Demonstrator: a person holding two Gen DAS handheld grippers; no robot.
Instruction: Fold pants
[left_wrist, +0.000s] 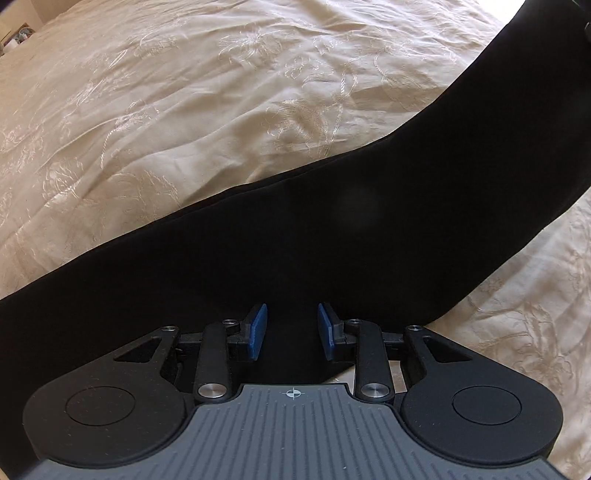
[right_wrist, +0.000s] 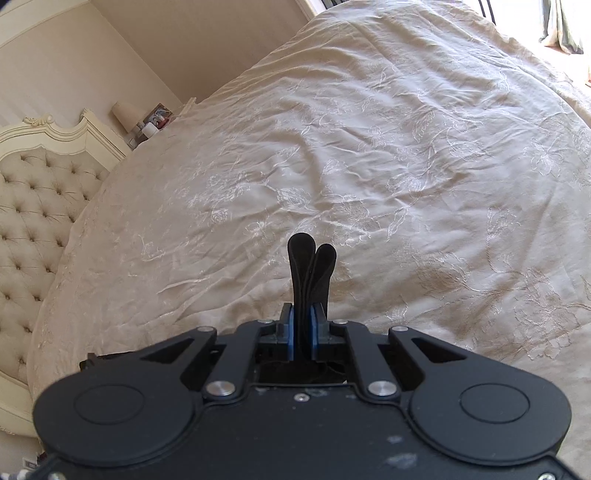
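The black pants (left_wrist: 314, 240) lie as a long band across the cream bedspread (left_wrist: 166, 110), rising off it toward the upper right. My left gripper (left_wrist: 291, 325) is open, its blue pads (left_wrist: 258, 328) apart just above the pants' near edge. My right gripper (right_wrist: 303, 325) is shut on a bunched fold of the pants (right_wrist: 310, 266), which sticks up between the blue pads above the bedspread (right_wrist: 369, 166).
A tufted cream headboard (right_wrist: 40, 192) stands at the left of the right wrist view. A lamp (right_wrist: 125, 114) and small items sit on a nightstand beyond it. A window with curtains (right_wrist: 565, 29) is at the far right.
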